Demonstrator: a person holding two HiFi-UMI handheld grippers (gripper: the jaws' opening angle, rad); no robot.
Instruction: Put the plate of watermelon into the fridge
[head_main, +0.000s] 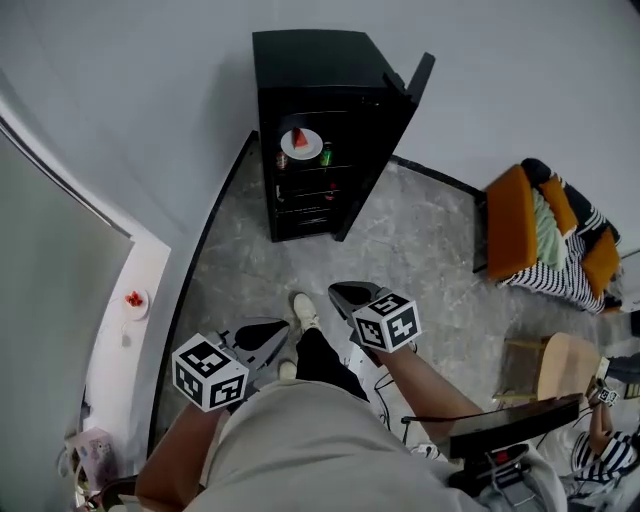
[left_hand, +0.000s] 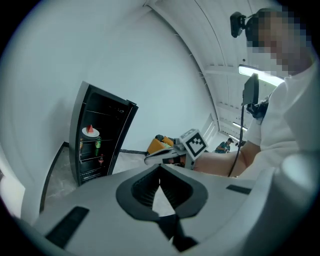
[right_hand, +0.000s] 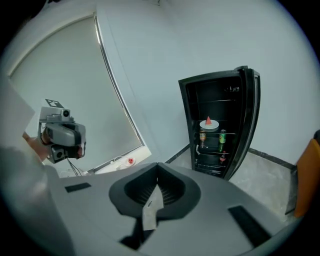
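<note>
Grey speckled floor is running from the person's feet up to a black fridge (head_main: 320, 130) against the white wall, its door (head_main: 415, 85) swung to the fridge's right. From the head view, the plate of watermelon (head_main: 301, 142) is sitting on an upper shelf inside the fridge, above a few drink cans (head_main: 326, 155). Both tools are hanging well back from the fridge, close to the person's legs. The left gripper (head_main: 268, 340) and right gripper (head_main: 345, 297) are carrying nothing. Far off to the fridge's left, a second small dish (head_main: 135, 299) with something red is resting on a white ledge (head_main: 115, 350).

Looking along the left gripper, its jaws are meeting at the tips with nothing of the task's between them. The plate is showing small on its shelf inside the open fridge.

Looking along the right gripper, its jaws are pressed together too. A pale sliver is showing low between the pads, and I can't tell what it is.

I'd judge the placing done and the door the remaining worry. Closed jaws pushing it hard could slam it and jolt the plate, sliding the slice off. If the plate is sitting proud of the shelf edge, which I can't make out, the door could clip it. The ledge dish could also be mistaken for unfinished work.
</note>
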